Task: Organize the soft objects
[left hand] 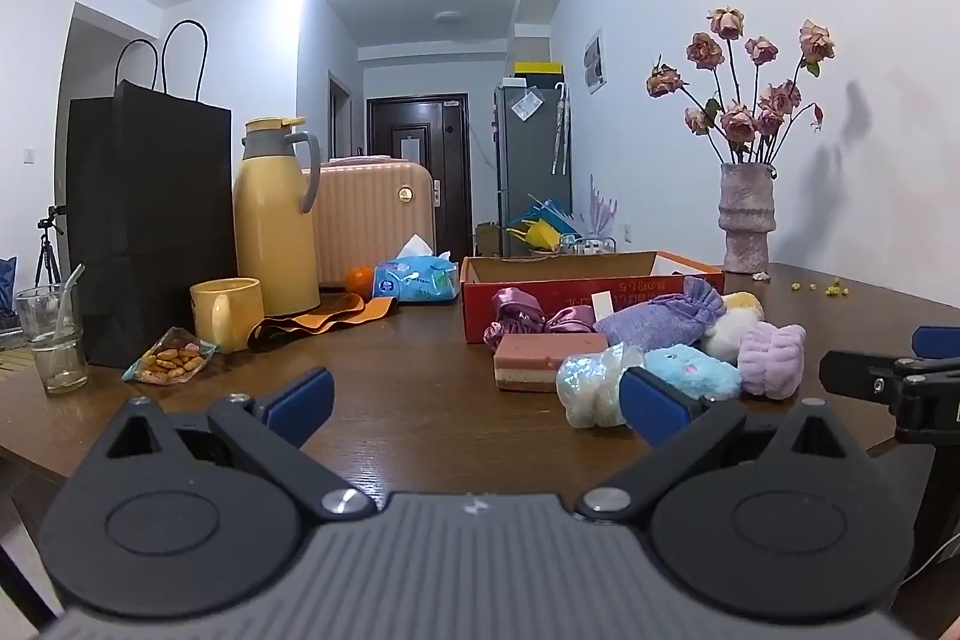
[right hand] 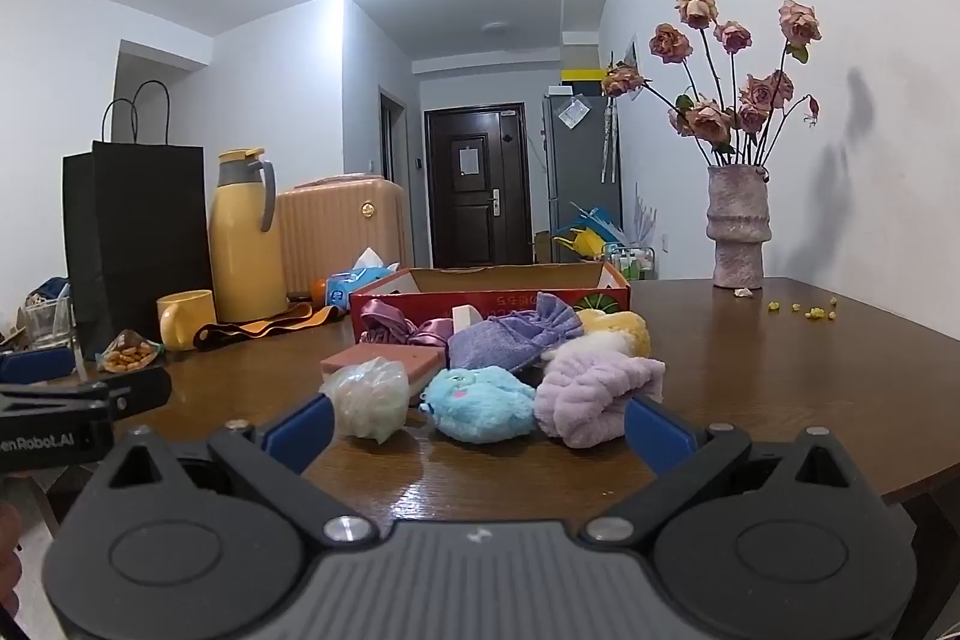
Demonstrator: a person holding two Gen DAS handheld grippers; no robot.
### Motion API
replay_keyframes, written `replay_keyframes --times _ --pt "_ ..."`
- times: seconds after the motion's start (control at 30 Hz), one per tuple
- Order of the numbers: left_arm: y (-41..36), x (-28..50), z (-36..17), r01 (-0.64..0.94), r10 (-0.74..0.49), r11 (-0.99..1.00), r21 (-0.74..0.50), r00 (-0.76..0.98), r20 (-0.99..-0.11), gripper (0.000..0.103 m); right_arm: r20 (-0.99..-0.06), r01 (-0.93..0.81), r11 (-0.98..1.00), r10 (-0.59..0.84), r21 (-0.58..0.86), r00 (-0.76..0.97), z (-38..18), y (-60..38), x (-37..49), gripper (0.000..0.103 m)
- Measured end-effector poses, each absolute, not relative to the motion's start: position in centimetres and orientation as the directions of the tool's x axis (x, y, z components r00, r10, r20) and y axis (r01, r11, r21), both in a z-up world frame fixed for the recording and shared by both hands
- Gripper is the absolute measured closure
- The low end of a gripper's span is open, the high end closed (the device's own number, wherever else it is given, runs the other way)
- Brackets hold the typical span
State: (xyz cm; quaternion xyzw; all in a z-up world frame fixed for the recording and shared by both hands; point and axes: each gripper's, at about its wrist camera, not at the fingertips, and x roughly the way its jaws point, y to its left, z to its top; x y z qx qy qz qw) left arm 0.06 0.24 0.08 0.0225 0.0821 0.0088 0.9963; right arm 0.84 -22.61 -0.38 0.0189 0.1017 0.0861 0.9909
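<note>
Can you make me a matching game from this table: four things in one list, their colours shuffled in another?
Things:
1. thermos jug
2. paper bag
3. plush toy
4. cardboard box

Colours:
A. light blue
B. red
C. yellow
D. black

Pairs: 1-C, 2-D, 3-A, 4-B

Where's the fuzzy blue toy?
The blue plush toy lies on the table before the right gripper, between the pale mesh bundle and the lilac towel.
</note>
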Motion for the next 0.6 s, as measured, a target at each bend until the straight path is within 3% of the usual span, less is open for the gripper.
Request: replay_keyframes --times 0.6 --pt "0.19 -0.10 0.26 0.003 0.006 0.998 0.061 0.989 -0.149 0.000 -0.196 -0.169 0.984 0.176 0.052 0.965 -0.49 -23.12 0.96 0.000"
